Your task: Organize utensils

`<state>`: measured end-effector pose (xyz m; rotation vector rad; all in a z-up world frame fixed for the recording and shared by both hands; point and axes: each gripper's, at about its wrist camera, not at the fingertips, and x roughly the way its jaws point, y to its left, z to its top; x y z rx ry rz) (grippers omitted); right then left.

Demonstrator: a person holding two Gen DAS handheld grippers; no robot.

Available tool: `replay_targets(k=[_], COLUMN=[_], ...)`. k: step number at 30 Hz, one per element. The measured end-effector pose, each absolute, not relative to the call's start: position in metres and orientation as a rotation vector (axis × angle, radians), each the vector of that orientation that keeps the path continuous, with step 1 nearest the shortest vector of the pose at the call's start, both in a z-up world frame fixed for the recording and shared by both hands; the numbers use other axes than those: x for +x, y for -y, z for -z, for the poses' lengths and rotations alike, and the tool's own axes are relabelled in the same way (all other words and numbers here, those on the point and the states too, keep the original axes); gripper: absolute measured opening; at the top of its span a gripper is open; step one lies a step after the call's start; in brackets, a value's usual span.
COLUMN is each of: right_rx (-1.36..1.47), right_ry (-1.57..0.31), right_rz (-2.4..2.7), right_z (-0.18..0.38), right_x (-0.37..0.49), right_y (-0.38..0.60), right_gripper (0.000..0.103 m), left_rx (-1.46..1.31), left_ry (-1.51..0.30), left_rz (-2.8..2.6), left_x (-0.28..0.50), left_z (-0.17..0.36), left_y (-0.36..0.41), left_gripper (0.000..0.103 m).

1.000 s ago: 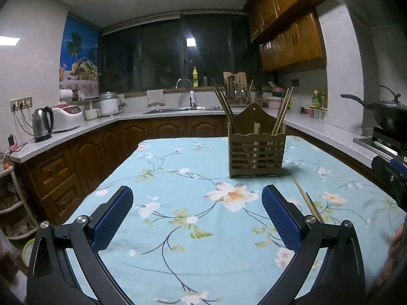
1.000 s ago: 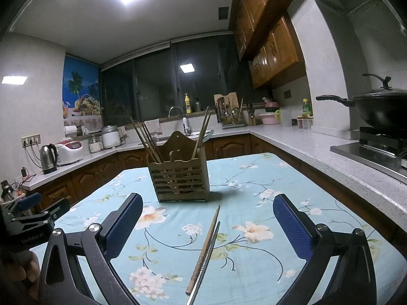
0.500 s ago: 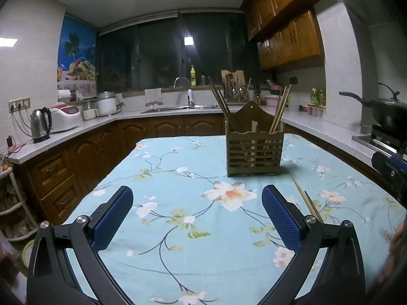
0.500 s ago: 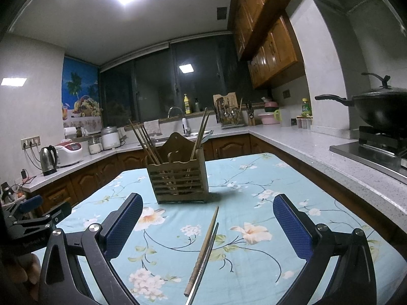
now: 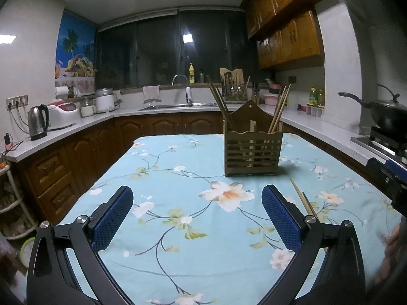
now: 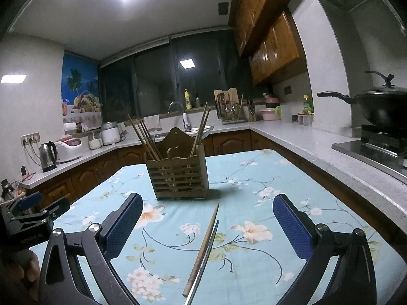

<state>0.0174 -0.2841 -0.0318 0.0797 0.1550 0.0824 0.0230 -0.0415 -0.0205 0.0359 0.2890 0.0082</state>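
Observation:
A slatted wooden utensil holder (image 5: 253,150) (image 6: 179,175) stands upright on the floral blue tablecloth, with several chopsticks leaning in its two outer compartments. A loose wooden chopstick (image 6: 202,246) and a thin dark metal utensil (image 6: 204,259) lie side by side on the cloth, straight ahead of my right gripper (image 6: 207,225), which is open and empty above them. From the left wrist view the same loose pair (image 5: 304,200) lies just right of my left gripper (image 5: 197,214), also open and empty. Each gripper shows at the edge of the other's view.
The table (image 5: 162,178) sits inside a U-shaped counter (image 6: 292,132). A black wok (image 6: 381,109) rests on the stove at right. A kettle (image 5: 38,122) and rice cooker (image 5: 62,114) stand on the left counter, a sink (image 5: 178,105) at the back.
Both views have shifted slightly; the holder sits a little higher and farther in the left wrist view. Both grippers stay open, and the loose chopstick pair has not moved.

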Motion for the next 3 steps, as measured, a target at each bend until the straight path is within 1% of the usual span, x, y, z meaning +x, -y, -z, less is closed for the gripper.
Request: replay_targets(k=[3], right_rx=[0.082], right_ry=[-0.163], right_rz=[-0.085], right_z=[0.0327], right_x=[0.0198], right_y=[0.2849], right_gripper=[0.103], left_rx=[0.036], left_ry=[-0.296], left_rz=[0.0], left_x=[0.0243], left_z=[0.0201], left_y=[0.0419], left_gripper=[0.103])
